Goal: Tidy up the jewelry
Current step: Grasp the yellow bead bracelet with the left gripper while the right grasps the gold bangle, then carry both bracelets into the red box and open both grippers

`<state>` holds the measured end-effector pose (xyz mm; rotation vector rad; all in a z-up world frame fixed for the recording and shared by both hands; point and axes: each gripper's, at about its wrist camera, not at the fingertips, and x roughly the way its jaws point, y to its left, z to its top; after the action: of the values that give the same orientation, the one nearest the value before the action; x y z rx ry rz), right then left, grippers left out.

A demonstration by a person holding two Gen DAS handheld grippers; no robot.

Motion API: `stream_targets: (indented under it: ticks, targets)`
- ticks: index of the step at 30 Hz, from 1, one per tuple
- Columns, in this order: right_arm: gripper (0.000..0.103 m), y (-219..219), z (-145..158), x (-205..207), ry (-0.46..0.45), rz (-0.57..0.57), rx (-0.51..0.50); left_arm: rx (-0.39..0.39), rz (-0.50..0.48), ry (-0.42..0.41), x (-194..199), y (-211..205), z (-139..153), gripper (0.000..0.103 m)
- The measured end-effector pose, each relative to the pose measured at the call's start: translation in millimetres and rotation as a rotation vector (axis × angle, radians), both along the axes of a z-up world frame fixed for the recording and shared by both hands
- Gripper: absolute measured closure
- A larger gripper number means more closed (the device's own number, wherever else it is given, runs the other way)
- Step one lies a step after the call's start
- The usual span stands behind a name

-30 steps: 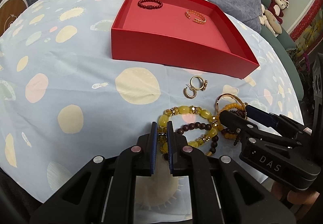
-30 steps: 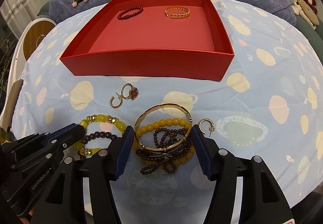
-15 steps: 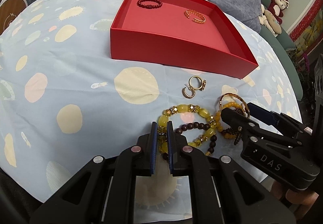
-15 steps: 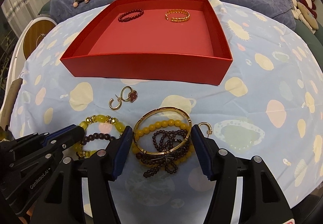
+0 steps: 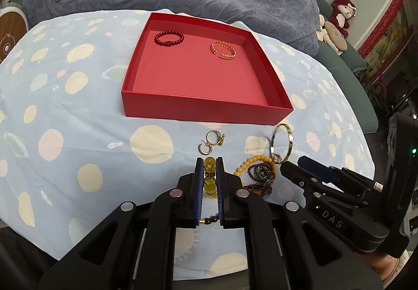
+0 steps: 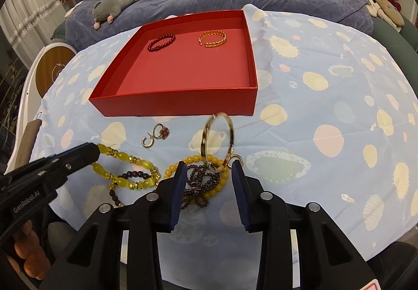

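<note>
A red box (image 5: 206, 112) (image 6: 177, 103) holds a dark red bead bracelet (image 5: 169, 38) (image 6: 160, 42) and a gold chain bracelet (image 5: 223, 49) (image 6: 212, 39). My left gripper (image 5: 209, 167) (image 6: 96, 150) is shut on a yellow bead bracelet (image 5: 209, 179) (image 6: 125, 159). My right gripper (image 6: 208, 167) (image 5: 292, 163) is partly closed around a gold bangle (image 6: 218, 137) (image 5: 280, 141), which stands tilted up on edge. Under it lie an amber bead bracelet (image 6: 193, 160) (image 5: 250, 162) and a dark bead strand (image 6: 201, 185) (image 5: 261, 175).
A gold hoop earring and a ring with a red flower (image 6: 156, 134) (image 5: 211, 142) lie on the spotted blue cloth before the box. A small hoop (image 6: 236, 158) sits by the right finger. Plush toys and a blue blanket lie behind.
My left gripper has lifted and moved forward with the yellow bead bracelet. My right gripper has narrowed and tipped the gold bangle up from flat to standing on edge.
</note>
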<state>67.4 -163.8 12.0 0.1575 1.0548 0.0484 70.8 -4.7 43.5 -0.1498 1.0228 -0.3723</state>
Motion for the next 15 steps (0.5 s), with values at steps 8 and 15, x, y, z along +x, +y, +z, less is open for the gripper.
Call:
stream_targets:
  ticks: [8,15]
  targets:
    - [0.06,-10,-10,1,0.016,-0.03,0.002,0.02,-0.002,0.032,-1,-3,-11,0.094]
    - [0.056,2,-16,29,0.022,-0.005,0.042,0.029,0.009,0.059,6,3,-24,0.094]
